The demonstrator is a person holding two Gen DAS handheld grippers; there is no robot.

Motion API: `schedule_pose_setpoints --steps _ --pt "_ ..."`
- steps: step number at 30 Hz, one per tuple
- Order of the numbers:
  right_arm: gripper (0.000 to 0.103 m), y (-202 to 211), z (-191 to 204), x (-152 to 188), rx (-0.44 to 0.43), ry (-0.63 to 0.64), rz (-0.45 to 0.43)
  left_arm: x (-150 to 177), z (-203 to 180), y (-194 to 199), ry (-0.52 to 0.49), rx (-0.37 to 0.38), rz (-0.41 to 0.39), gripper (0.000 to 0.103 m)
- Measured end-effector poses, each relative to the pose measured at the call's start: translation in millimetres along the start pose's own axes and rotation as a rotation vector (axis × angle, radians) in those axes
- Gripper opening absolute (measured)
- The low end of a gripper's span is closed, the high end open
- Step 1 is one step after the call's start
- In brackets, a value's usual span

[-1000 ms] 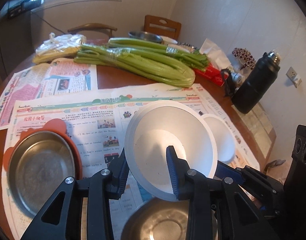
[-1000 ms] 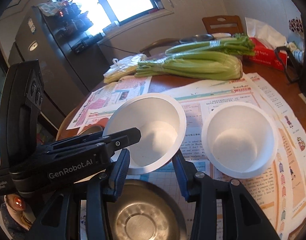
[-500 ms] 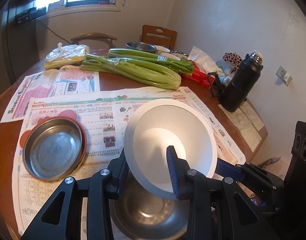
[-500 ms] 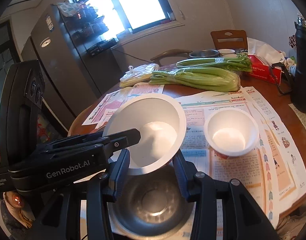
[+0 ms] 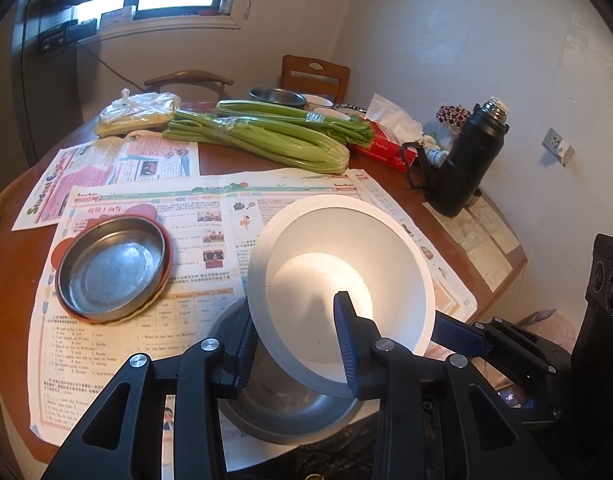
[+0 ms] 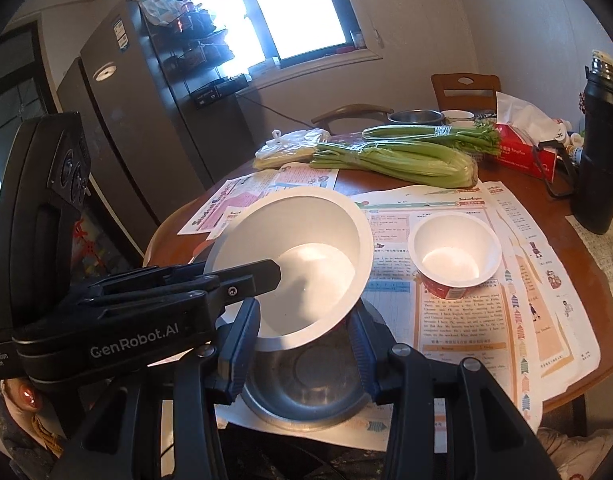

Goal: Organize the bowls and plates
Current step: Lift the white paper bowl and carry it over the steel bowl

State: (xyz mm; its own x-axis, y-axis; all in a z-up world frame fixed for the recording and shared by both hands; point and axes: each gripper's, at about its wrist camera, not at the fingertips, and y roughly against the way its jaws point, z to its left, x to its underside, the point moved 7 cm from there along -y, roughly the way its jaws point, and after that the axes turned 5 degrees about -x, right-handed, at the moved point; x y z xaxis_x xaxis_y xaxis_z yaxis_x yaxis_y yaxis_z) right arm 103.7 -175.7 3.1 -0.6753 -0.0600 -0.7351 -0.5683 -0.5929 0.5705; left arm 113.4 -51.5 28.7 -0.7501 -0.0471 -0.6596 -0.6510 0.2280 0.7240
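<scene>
My left gripper (image 5: pixel 294 344) is shut on the rim of a large white bowl (image 5: pixel 342 276) and holds it tilted in the air above a steel bowl (image 5: pixel 282 412) at the table's near edge. The white bowl also shows in the right wrist view (image 6: pixel 298 264), with the left gripper's finger inside its rim. My right gripper (image 6: pixel 302 348) is open and empty, its jaws on either side of the steel bowl (image 6: pixel 306 392), under the white bowl. A small white cup-bowl with a red wall (image 6: pixel 454 256) stands on newspaper to the right. A steel plate in an orange holder (image 5: pixel 110 268) lies at left.
Newspapers (image 5: pixel 210 208) cover the round wooden table (image 5: pixel 242 160). Celery bunches (image 5: pixel 266 136), a plastic bag (image 5: pixel 138 114), a red tissue box (image 5: pixel 382 144) and a black flask (image 5: pixel 466 164) stand at the back. More bowls (image 5: pixel 278 96) and chairs (image 5: pixel 314 72) are behind.
Both grippers have risen and pulled back from the table, the left lifting the white bowl higher. The small cup-bowl and the steel plate now look farther away.
</scene>
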Motion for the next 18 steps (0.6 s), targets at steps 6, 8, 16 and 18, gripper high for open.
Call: schedule_pose_setpoints --steps 6,8,16,18 --pt "0.045 4 -1 9 0.006 0.004 0.015 10 -2 -5 0.0 0.006 0.021 0.037" --pt "0.045 2 -3 14 0.005 -0.001 0.03 15 -2 -10 0.005 0.003 0.036 0.037" --pt "0.045 -15 -10 34 -0.016 -0.009 0.091 34 6 -32 0.035 -0.014 0.11 0.037" --pt "0.045 -18 -11 38 -0.015 -0.005 0.099 38 8 -35 0.037 -0.023 0.125 0.037"
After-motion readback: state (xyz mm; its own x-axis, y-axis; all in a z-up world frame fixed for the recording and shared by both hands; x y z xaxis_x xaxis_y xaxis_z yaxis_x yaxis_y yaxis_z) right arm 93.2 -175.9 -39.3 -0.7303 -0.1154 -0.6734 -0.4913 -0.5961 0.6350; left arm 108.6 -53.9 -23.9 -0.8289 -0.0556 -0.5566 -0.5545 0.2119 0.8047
